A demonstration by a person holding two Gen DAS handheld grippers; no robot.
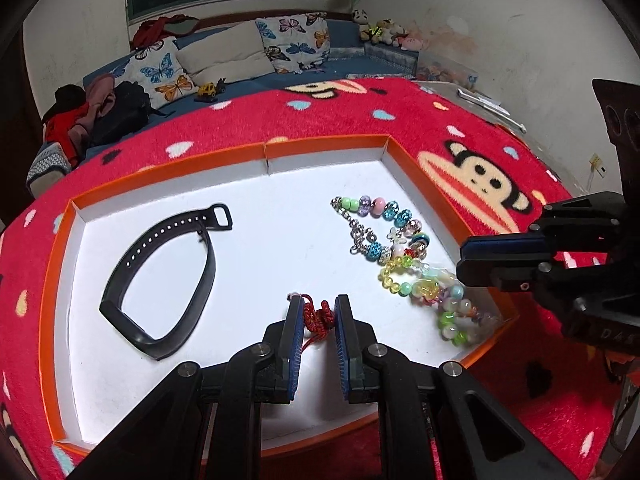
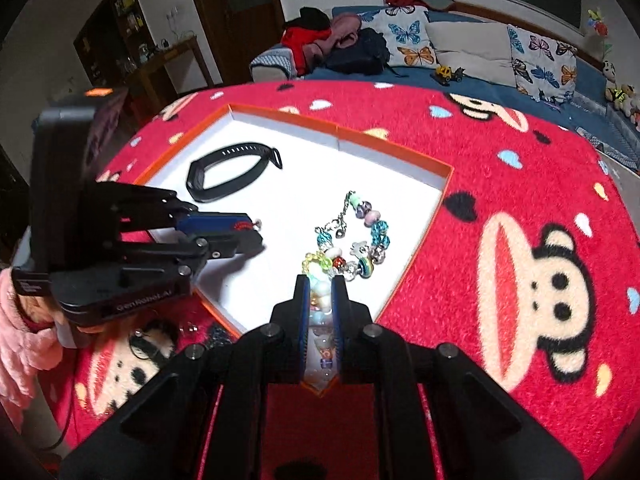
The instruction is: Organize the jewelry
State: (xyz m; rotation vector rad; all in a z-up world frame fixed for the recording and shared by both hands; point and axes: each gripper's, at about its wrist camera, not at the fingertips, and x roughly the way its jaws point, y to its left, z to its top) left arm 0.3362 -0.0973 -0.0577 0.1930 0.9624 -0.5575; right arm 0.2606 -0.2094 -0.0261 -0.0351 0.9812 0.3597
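With the black wristband (image 1: 160,280) at ten o'clock already lying in the orange-rimmed tray (image 1: 320,148), the left gripper (image 1: 318,316) is clamping a red knotted cord (image 1: 318,318) and the right gripper (image 2: 320,296) is pinching the pastel bead bracelet (image 2: 322,294), both being placed.

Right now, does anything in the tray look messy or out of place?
Yes. The bead bracelets lie tangled in a heap by the tray's right edge, one end spilling onto the rim, where the right gripper pinches them. The black watch band lies flat alone.
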